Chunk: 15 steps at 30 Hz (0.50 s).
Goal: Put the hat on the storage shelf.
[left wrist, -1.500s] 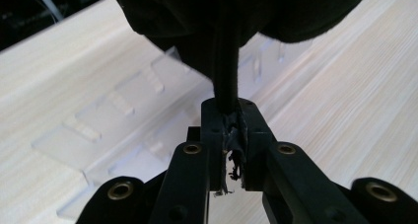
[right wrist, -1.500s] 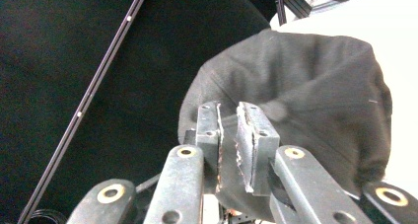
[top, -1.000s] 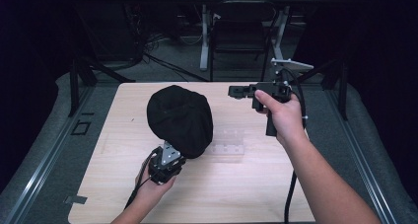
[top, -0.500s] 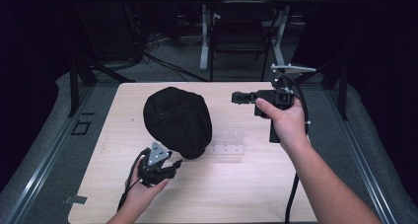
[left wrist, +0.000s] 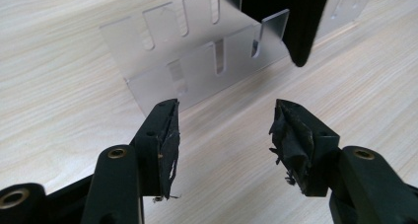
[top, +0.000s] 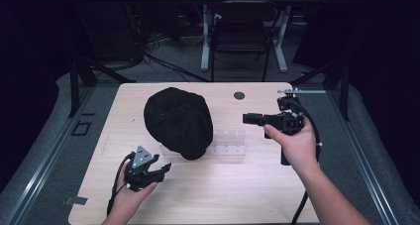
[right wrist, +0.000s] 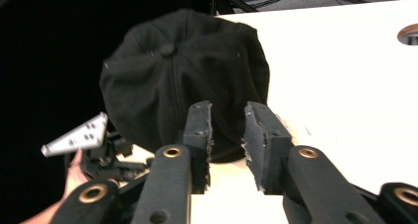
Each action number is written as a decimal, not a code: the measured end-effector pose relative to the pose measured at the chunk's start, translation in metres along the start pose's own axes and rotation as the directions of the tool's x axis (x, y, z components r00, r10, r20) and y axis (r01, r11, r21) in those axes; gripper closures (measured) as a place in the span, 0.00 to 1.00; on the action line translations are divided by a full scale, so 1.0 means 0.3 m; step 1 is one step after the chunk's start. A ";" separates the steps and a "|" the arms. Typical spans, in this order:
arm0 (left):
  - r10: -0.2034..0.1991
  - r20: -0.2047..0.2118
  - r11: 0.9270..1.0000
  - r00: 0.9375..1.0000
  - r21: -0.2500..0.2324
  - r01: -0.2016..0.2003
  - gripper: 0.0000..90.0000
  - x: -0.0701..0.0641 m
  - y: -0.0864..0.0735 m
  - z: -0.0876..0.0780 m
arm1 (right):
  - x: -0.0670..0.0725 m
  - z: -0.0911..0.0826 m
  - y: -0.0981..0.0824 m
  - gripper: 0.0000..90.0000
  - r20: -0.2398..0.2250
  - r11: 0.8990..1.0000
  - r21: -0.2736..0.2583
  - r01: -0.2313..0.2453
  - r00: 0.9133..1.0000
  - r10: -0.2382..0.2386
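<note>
my left claw (top: 159,169) gapes wide at seven o'clock on the counter (top: 198,200); my right claw (top: 249,118), narrowly parted, holds nothing. the black cap (top: 178,121) partly hides the clear rack (top: 229,143).

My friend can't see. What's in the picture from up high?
A black cap sits on a wooden table beside a clear plastic stand. Two hands hold black grippers: the left gripper near the cap, the right gripper raised.

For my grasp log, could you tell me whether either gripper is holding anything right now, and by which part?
Nothing is held. The left gripper has its jaws wide apart over bare table, and the right gripper has an empty gap between its jaws, short of the black cap.
</note>
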<state>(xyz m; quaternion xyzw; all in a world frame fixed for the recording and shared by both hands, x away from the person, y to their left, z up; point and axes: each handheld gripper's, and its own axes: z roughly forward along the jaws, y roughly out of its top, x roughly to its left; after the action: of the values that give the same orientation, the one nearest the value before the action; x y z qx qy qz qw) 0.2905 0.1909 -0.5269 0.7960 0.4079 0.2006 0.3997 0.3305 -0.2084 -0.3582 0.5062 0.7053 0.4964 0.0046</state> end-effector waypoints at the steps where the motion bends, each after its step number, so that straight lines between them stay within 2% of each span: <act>1: -0.006 0.000 1.000 1.000 -0.005 0.006 0.49 0.004 -0.005 0.002 | -0.002 -0.002 -0.012 0.77 0.009 1.000 -0.003 0.009 1.000 -0.009; 3: -0.020 0.000 1.000 1.000 -0.004 0.020 0.49 0.012 -0.011 0.004 | -0.010 -0.006 -0.045 0.74 0.042 0.999 -0.005 0.036 0.998 -0.036; 5: -0.022 -0.008 1.000 1.000 -0.003 0.022 0.49 0.023 -0.018 0.006 | -0.027 -0.006 -0.092 0.68 0.087 0.997 0.003 0.072 0.994 -0.072; 6: -0.022 -0.008 1.000 1.000 -0.003 0.022 0.49 0.023 -0.018 0.006 | -0.027 -0.006 -0.092 0.68 0.087 0.997 0.003 0.072 0.994 -0.072; 9: -0.019 -0.012 1.000 1.000 0.001 0.019 0.49 0.029 -0.033 0.010 | -0.061 0.005 -0.152 0.58 0.088 0.993 -0.013 0.115 0.990 -0.113; 10: -0.019 -0.012 1.000 1.000 0.001 0.019 0.49 0.029 -0.033 0.010 | -0.061 0.005 -0.152 0.58 0.088 0.993 -0.013 0.115 0.990 -0.113; 11: -0.019 -0.011 1.000 1.000 0.007 0.019 0.49 0.030 -0.037 0.012 | -0.077 0.015 -0.183 0.57 0.108 0.991 -0.016 0.131 0.986 -0.129; 12: -0.016 -0.010 1.000 1.000 0.014 0.016 0.49 0.032 -0.039 0.013 | -0.077 0.015 -0.183 0.56 0.108 0.991 -0.016 0.131 0.986 -0.129; 15: -0.018 -0.014 1.000 1.000 0.016 0.018 0.49 0.039 -0.046 0.014 | -0.101 0.033 -0.230 0.52 0.150 0.989 -0.013 0.149 0.978 -0.146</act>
<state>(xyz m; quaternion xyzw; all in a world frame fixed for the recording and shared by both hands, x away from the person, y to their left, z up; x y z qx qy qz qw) 0.2932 0.2032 -0.5405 0.7941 0.4194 0.1993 0.3921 0.3013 -0.2229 -0.4268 0.4881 0.7326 0.4638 0.1000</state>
